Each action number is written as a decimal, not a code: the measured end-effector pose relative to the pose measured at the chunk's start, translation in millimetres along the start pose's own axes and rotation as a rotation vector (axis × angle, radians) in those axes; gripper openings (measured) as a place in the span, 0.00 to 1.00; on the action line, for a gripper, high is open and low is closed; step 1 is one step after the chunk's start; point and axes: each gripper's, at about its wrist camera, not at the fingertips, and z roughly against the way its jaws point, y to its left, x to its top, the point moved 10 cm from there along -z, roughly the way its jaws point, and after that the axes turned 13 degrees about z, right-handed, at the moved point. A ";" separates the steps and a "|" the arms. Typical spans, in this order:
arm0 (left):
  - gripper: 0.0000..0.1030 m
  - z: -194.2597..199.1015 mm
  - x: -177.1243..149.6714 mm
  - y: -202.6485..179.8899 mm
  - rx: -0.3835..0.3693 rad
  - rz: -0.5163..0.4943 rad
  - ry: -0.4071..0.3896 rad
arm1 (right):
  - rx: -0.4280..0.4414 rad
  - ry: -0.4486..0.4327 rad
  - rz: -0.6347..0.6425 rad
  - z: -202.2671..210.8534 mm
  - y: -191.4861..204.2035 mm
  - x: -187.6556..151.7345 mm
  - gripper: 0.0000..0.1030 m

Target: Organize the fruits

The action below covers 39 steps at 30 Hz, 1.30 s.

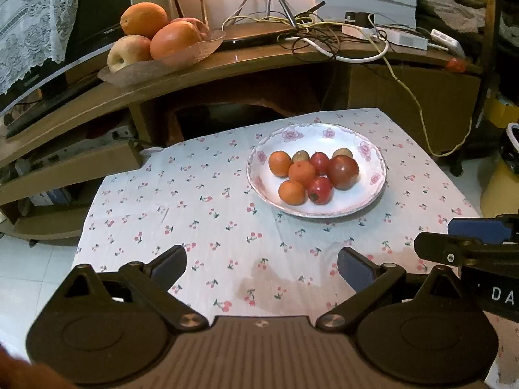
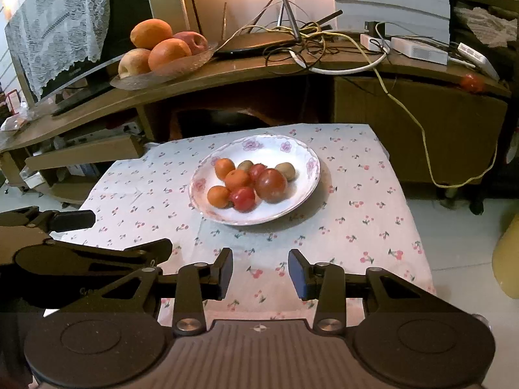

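A white floral plate (image 1: pixel 373 168) (image 2: pixel 301 162) sits on a cherry-print tablecloth (image 1: pixel 194 214) (image 2: pixel 356 214). It holds three small oranges (image 1: pixel 280 163) (image 2: pixel 224 168), two small red fruits (image 1: pixel 319 189) (image 2: pixel 242 198), a larger dark red fruit (image 1: pixel 342 168) (image 2: pixel 271 184) and two brown kiwis (image 1: pixel 300 155) (image 2: pixel 285 170). My left gripper (image 1: pixel 262 267) is open wide and empty, above the cloth near the plate. My right gripper (image 2: pixel 260 274) is open and empty, also short of the plate. Each gripper shows at the edge of the other's view.
A glass dish (image 1: pixel 194 55) (image 2: pixel 181 66) with large oranges and apples stands on a curved wooden shelf (image 1: pixel 259 61) behind the table. Tangled cables (image 1: pixel 308 29) and white adapters (image 2: pixel 418 50) lie on the shelf. A yellow container (image 1: pixel 499 188) stands at the right on the floor.
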 end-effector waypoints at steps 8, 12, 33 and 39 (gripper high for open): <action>1.00 18.6 -12.3 1.3 0.000 -0.001 -0.011 | 0.002 -0.007 -0.005 15.2 9.7 -8.7 0.39; 1.00 27.4 -18.3 2.8 -0.004 0.005 -0.012 | 0.002 -0.013 -0.009 23.7 14.1 -13.3 0.39; 1.00 58.6 -54.6 11.9 0.010 -0.011 -0.019 | -0.004 -0.006 0.020 51.0 38.9 -41.8 0.40; 1.00 64.8 -59.3 13.1 0.012 -0.008 -0.025 | -0.008 -0.008 0.024 56.5 43.2 -46.4 0.40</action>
